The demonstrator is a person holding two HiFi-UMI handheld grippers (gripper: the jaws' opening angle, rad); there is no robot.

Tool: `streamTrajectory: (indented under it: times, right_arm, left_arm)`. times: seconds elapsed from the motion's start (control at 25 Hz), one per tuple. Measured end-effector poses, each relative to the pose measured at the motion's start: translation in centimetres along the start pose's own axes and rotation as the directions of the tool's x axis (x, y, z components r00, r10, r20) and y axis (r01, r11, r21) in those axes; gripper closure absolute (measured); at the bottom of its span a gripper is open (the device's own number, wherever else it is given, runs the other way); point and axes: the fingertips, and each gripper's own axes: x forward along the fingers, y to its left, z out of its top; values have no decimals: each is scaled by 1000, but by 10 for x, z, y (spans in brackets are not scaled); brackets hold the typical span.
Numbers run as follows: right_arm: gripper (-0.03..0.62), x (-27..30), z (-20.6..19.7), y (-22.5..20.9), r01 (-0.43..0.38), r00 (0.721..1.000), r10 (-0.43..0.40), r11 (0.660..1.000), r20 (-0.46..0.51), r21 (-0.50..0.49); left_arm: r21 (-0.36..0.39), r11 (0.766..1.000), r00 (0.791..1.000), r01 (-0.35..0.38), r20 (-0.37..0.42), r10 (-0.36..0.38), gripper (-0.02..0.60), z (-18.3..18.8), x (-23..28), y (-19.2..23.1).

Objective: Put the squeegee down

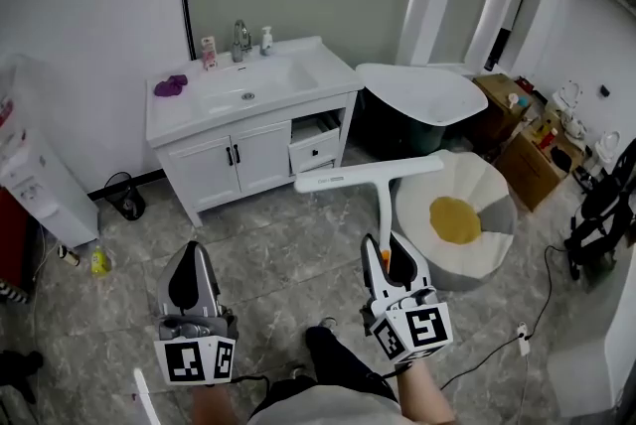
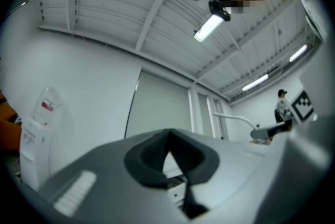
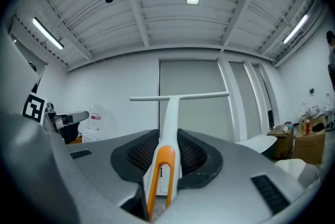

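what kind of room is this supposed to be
Probably a bathroom, perhaps a mock-up in a studio: a white vanity with a sink and tap stands on a tiled floor, though cardboard boxes and a water dispenser stand nearby.

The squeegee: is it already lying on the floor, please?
No, the right gripper holds the squeegee by its handle, above the floor.

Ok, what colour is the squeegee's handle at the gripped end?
White squeegee handle with an orange loop inlay; clearest in the right gripper view.
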Motion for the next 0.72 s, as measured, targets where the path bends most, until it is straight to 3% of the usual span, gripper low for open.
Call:
streamTrajectory:
  times: [0.08, 0.2, 0.52, 0.72]
  right_arm:
    - [485, 5, -3, -6, 6, 1000, -6, 1000, -6, -7]
    - [485, 19, -8, -19, 14, 1000, -14, 1000, 0, 16]
    - [485, 109, -14, -42, -40, 999, 40, 998, 12, 44]
    - [485, 159, -4, -70, -81, 996, 80, 995, 35, 49]
  left_arm:
    - [-13, 1000, 1000, 11, -5, -11, 574, -7, 6, -3]
    - [31, 999, 1000, 24, -2, -24, 574, -9, 18, -8]
    - [54, 994, 995, -97, 36, 95, 574, -9, 77, 34]
    - [64, 989, 990, -132, 66, 128, 574, -8, 126, 29]
